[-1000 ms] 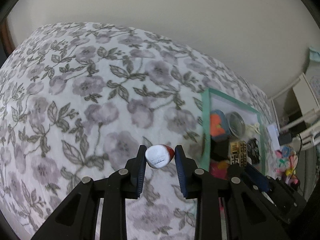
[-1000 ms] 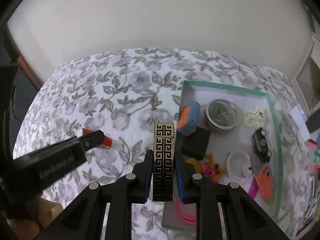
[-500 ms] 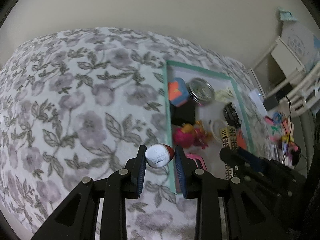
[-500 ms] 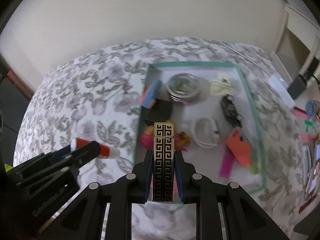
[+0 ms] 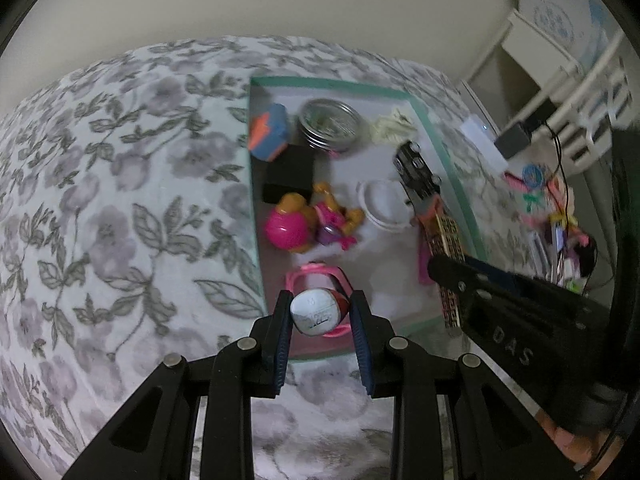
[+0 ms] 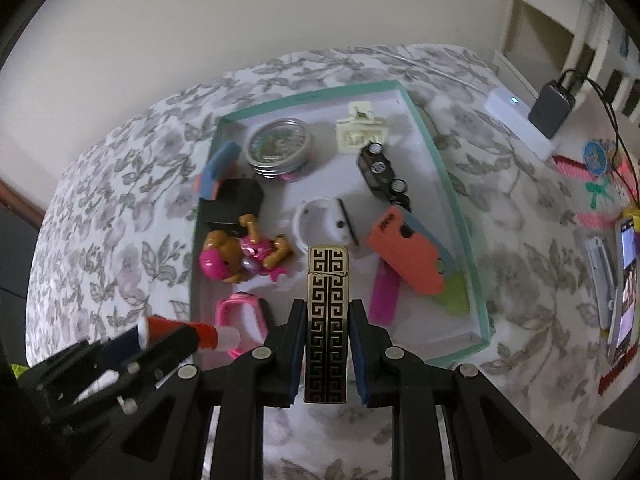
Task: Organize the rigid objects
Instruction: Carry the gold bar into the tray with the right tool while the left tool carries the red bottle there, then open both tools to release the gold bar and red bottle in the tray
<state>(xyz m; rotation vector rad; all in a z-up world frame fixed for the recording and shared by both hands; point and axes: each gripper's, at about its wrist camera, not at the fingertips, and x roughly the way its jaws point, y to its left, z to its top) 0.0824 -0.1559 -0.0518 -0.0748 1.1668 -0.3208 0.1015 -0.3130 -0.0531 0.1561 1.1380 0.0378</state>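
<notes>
The left gripper (image 5: 320, 314) is clamped on a small red-and-white tube (image 5: 318, 312), its white end facing the camera; seen from the right wrist, the tube (image 6: 182, 330) sticks out sideways past the black fingers, red body and pale cap showing. It hangs just over the near left corner of the teal-rimmed tray (image 5: 460, 196), above a pink-framed item (image 5: 316, 274) lying inside.

The right gripper (image 6: 326, 320) is pressed tight on a flat black-and-gold patterned case (image 6: 326, 320) (a Greek-key design), which stands lengthwise between the blue pads and reaches forward beyond the fingertips. The case hovers over the near middle of the tray (image 6: 464, 236), its far end close to a white ring-shaped object (image 6: 320, 222).

Inside the tray lie a round metal tin (image 6: 278, 148), an orange-and-blue block (image 6: 218, 170), a black box (image 6: 236, 200), a pink-and-brown toy figure (image 6: 240, 258), a black toy car (image 6: 384, 174), a cream clip (image 6: 360, 132) and an orange card holder (image 6: 408, 258). The tray rests on a floral bedspread (image 6: 120, 208)
</notes>
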